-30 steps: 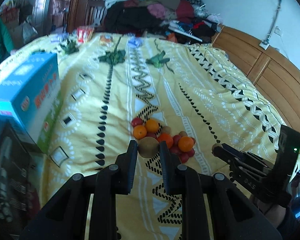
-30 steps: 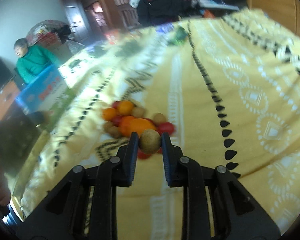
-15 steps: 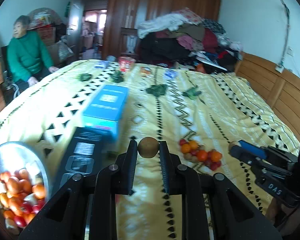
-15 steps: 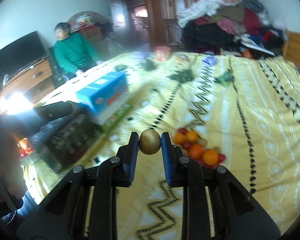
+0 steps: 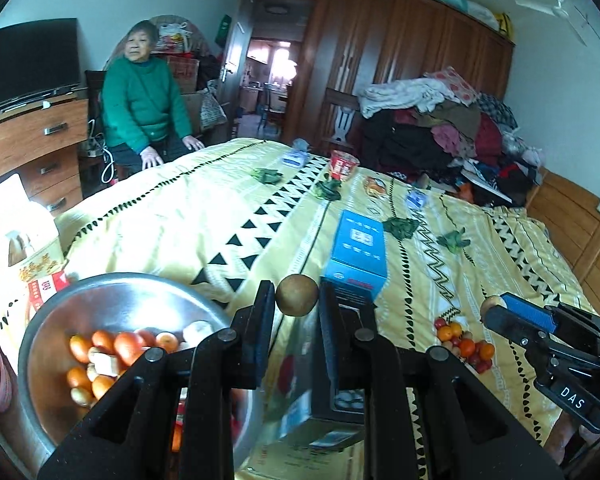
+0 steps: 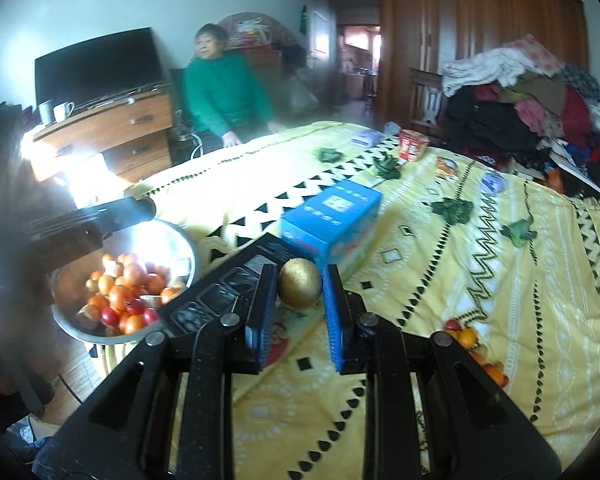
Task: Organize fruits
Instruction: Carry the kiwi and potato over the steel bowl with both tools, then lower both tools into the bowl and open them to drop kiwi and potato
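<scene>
Left wrist view: the left hand-held gripper (image 5: 297, 304) is pinching a small round brown fruit (image 5: 297, 294) between its tips, jaws closed down onto it. The fruit is sitting at the very ends of the pads, hanging in the air above the near edge of the bed (image 5: 188, 216). A metal bowl (image 5: 112, 292) is lying low on the left, already holding oranges, small red fruit and pale pieces. A blue box (image 5: 359, 256) is lying on the bedspread just beyond the tips. The loose fruit pile (image 5: 464, 346) is waiting further right on the yellow cover. The right hand-held gripper (image 5: 496, 308) is showing at the right edge, closed on a second small brownish fruit, of which only a sliver is showing.

Right wrist view: the right hand-held gripper (image 6: 300, 292) is clamping a golden-brown fruit (image 6: 299, 283) by its sides, jaws shut on it. The bowl (image 6: 188, 248) is lying lower left, partly washed out by glare. A person in a green sweater (image 6: 224, 96) is sitting past the bed.

Handling: both fruits are looking light, firm and smooth-skinned, so likely to roll or squirt out of a tip pinch. Taking them across the widest part, deeper in the pads, is looking safer. Releasing low over the bowl should be avoiding bounce.
</scene>
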A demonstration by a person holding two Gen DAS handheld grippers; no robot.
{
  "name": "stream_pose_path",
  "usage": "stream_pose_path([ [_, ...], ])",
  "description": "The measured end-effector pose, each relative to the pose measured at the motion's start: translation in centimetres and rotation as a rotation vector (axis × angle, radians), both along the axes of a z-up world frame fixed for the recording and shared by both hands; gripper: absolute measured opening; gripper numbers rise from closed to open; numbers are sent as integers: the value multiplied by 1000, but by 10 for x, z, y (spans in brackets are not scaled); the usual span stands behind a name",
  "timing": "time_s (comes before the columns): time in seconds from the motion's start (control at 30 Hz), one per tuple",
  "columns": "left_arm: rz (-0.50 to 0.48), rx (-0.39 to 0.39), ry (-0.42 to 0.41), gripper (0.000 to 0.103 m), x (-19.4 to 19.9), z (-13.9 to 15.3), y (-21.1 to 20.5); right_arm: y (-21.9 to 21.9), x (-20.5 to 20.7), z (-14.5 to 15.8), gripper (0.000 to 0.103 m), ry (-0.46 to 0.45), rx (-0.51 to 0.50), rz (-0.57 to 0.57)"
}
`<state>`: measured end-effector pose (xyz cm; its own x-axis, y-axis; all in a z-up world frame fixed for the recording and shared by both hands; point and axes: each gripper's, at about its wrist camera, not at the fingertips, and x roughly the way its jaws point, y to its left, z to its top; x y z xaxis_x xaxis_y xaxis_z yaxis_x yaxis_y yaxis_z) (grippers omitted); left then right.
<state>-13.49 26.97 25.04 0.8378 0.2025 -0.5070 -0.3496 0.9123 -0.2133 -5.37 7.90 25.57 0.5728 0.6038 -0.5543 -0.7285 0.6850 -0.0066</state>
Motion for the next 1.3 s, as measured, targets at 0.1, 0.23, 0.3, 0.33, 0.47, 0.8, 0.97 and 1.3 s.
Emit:
stream_pose_path([
  [0.1,32,-18,-2,22,-14,-4,20,23,-9,1,24,0,-12,41],
  [0.23,86,-43,8,22,-35,-12,49,55,-21,1,24,13,-15,101],
  [0.3,120,-56,13,22,-46,-17,64,71,-27,2,24,29,-9,138],
  [0.33,135,-63,16,22,-51,-19,71,80,-30,2,24,45,-1,159],
  [0.47,195,-96,30,22,-67,-32,98,106,-37,1,24,123,37,228],
  [0.8,245,-156,84,22,-87,-62,133,159,-51,-23,24,230,2,325],
  [0.97,233,-175,109,22,-84,-73,134,170,-52,-43,24,292,-32,324],
  [1.3,227,-186,125,22,-82,-82,137,181,-59,-53,24,317,-74,315],
])
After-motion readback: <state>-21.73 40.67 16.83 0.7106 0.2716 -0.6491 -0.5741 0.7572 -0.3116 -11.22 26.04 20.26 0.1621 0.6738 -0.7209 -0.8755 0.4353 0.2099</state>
